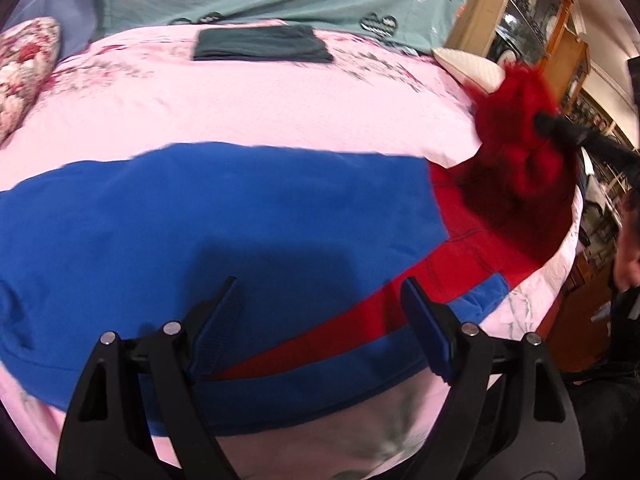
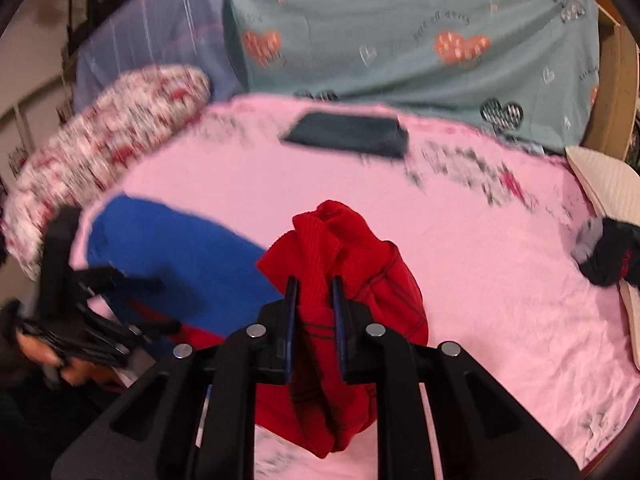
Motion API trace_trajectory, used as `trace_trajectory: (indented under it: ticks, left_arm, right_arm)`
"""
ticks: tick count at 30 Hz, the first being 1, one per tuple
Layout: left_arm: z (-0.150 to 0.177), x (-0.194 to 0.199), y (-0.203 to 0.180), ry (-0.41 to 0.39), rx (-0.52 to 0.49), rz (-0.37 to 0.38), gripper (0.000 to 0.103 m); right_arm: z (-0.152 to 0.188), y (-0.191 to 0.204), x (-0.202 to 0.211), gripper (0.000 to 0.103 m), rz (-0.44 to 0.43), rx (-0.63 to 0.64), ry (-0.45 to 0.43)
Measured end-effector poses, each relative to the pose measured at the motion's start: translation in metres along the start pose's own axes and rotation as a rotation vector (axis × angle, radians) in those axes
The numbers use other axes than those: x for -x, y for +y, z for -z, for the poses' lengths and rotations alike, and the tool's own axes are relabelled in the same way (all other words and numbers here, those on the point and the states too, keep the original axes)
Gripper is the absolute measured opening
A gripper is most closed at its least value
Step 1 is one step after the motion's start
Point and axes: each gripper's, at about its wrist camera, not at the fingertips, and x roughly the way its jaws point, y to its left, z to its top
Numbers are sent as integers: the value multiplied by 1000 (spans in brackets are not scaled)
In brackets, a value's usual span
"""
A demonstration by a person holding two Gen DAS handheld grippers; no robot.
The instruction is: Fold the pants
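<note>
pants (image 1: 200,216): 1 | folded dark garment (image 1: 262,43): 1 | tongs (image 1: 320,312): 2 | pillows (image 1: 24,68): 2

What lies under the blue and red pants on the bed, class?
Under the blue and red pants lies the pink bedspread, showing all around them. The part directly beneath is covered, so anything there cannot be seen.

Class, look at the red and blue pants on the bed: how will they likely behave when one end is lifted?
Probably floppy: the red end bunches and droops between the right gripper's jaws. Likely light, since that small pinch holds it. The blue part lies flat and would probably drag along.
</note>
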Motion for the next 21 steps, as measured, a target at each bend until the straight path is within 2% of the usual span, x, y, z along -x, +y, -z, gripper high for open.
trace_trajectory:
  ticks: [2, 4, 7, 8, 9, 10, 11, 14, 16, 19, 21]
  left_arm:
    - [0, 13, 13, -24, 24, -24, 83]
    - [1, 28, 24, -55, 43, -57, 83]
    - [4, 53, 42, -102, 75, -113, 84]
    - [4, 57, 46, -110, 84, -122, 84]
    - [4, 63, 51, -121, 97, -133, 84]
    - [3, 66, 54, -126, 105, -138, 85]
    - [1, 67, 54, -127, 107, -141, 85]
    - [-11, 61, 41, -120, 88, -117, 85]
    - [-19, 54, 18, -118, 31, -75, 85]
    - [-31, 35, -18, -118, -54, -48, 85]
    - [-32, 11, -34, -70, -101, -66, 85]
  right_arm:
    - [-4, 29, -14, 16, -65, 56, 19]
    - [4, 60, -44, 16, -127, 112, 77]
    - [32, 96, -98, 17, -166, 191, 208]
    - [44, 104, -109, 21, -162, 220, 224]
    - [49, 108, -109, 27, -142, 254, 197]
    - [51, 111, -106, 43, -156, 274, 197]
    - [50, 111, -100, 52, -176, 275, 192]
    - [42, 99, -59, 52, -227, 257, 119]
    - [38, 83, -23, 52, -231, 247, 49]
    - [33, 37, 12, 52, -143, 164, -2]
    - [32, 4, 11, 52, -81, 64, 9]
